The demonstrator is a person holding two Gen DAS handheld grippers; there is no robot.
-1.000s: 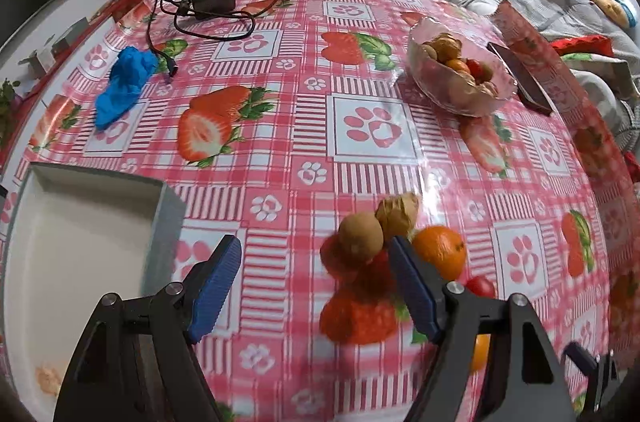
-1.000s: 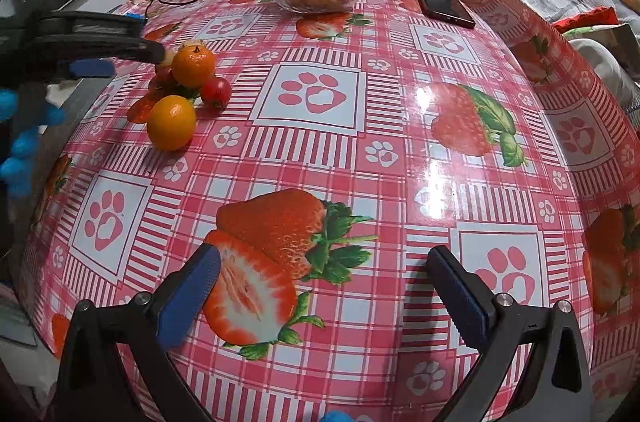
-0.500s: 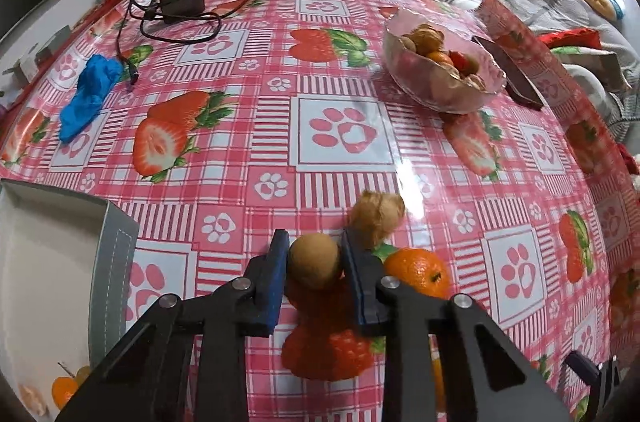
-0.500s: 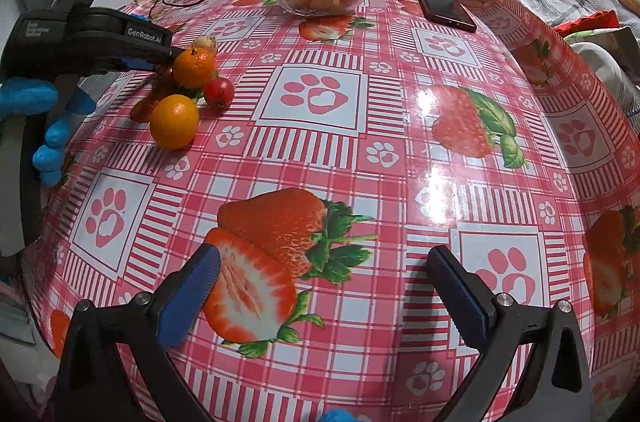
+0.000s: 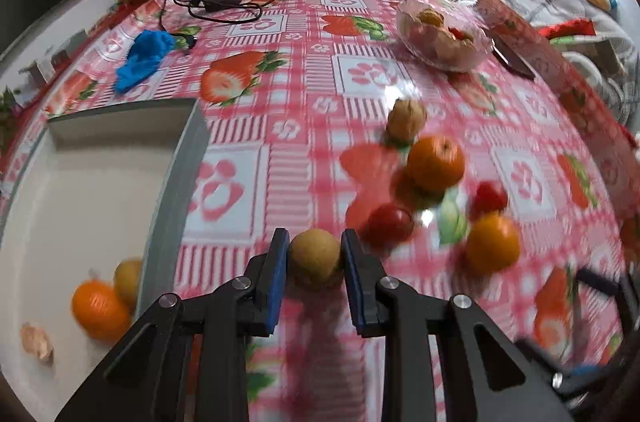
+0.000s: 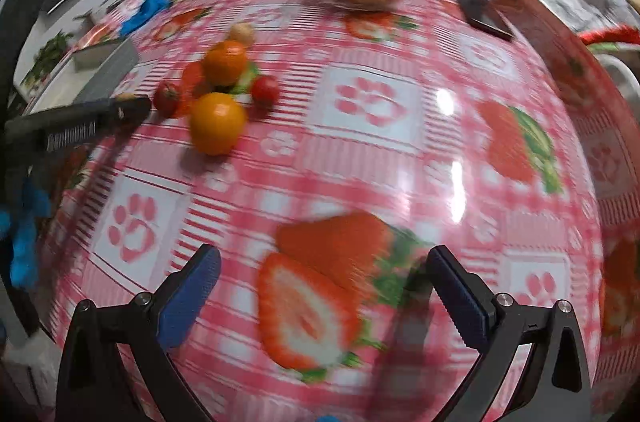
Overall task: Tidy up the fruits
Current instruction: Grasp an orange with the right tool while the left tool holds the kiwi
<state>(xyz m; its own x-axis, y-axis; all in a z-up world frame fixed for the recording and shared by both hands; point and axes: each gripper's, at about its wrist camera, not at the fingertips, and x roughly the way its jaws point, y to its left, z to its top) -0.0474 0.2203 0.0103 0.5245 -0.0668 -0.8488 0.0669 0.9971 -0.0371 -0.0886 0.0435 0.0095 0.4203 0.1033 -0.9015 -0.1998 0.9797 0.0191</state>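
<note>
Brown round fruit pinched in left gripper fingers — tray lies just left, nearer than right gripper, whose fingers are spread & empty.

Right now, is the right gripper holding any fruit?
No, the right gripper stands wide open over the bare tablecloth, with nothing between its pads.

Round tan fruit pinched between blue fingers above tablecloth.
</note>
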